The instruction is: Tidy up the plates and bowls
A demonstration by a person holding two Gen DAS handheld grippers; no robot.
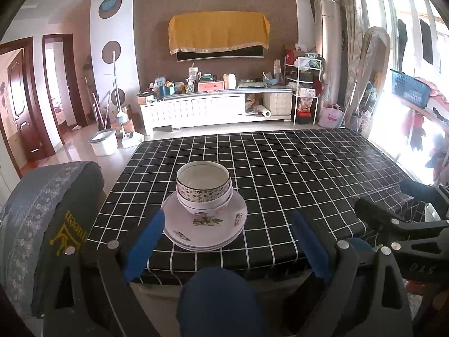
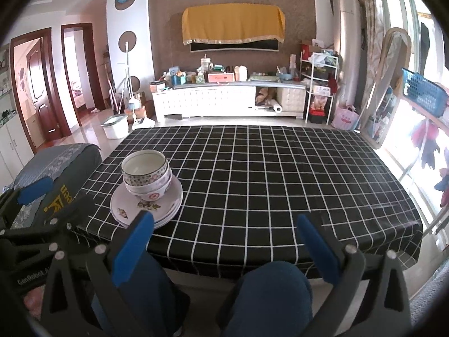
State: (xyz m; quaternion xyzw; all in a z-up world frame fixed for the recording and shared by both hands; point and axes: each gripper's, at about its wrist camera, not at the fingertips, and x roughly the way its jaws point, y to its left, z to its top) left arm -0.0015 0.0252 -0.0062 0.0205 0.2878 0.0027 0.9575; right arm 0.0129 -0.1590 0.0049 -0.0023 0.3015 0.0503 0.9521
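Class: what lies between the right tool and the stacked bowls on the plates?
Only bare checked tablecloth: nothing stands between the open right tool and the bowls on the plates, as the right wrist view shows.

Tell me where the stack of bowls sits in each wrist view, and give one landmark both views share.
Left wrist view: the stack of bowls stands just left of centre, on the stacked plates, between the left gripper's fingers.
Right wrist view: the stack of bowls is at left of centre, beyond the right gripper's left finger.
Shared landmark: the yellow cloth on the far wall.
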